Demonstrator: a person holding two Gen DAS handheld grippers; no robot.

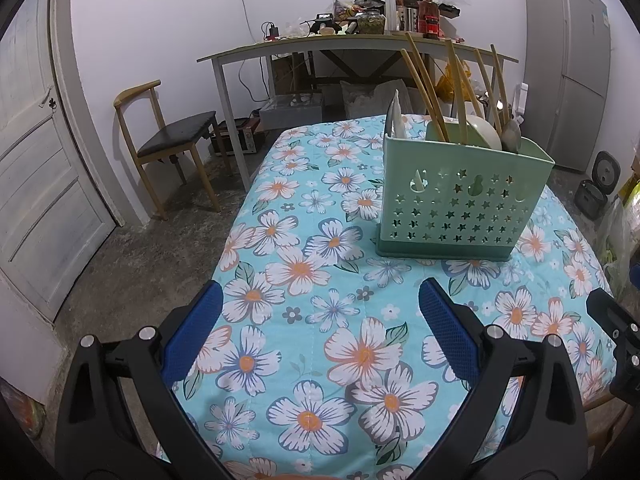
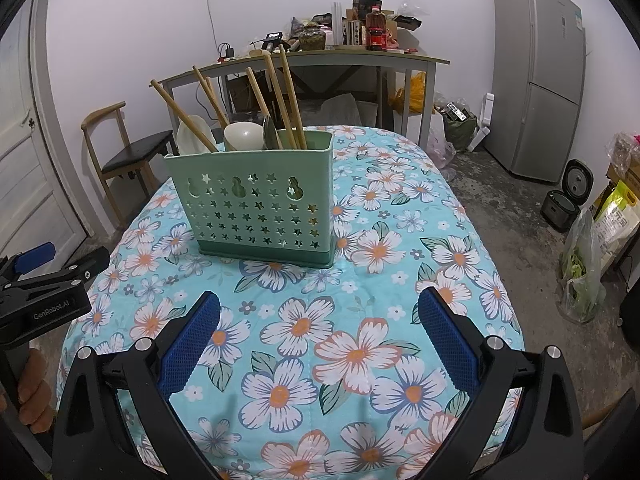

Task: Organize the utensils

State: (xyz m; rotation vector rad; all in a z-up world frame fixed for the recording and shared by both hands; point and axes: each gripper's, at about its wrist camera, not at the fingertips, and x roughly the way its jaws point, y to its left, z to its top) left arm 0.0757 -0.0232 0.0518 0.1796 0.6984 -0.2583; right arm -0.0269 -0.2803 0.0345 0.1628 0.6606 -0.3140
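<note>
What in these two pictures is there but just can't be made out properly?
- Lower ends of the chopsticks, both views: hidden inside the green caddy.
- Caddy's inner dividers, both views: walls block them.
- Items on the far table: too small to name.
- Right gripper, left view: cut off at the edge.
- Left gripper, right view: only partly in frame.

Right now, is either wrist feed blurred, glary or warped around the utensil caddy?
Left wrist: utensil caddy sharp, no glare, fisheye bows the doorframe. Right wrist: equally sharp, soft even light, faint shadows on the floral tablecloth, dark vignetted corners.
</note>
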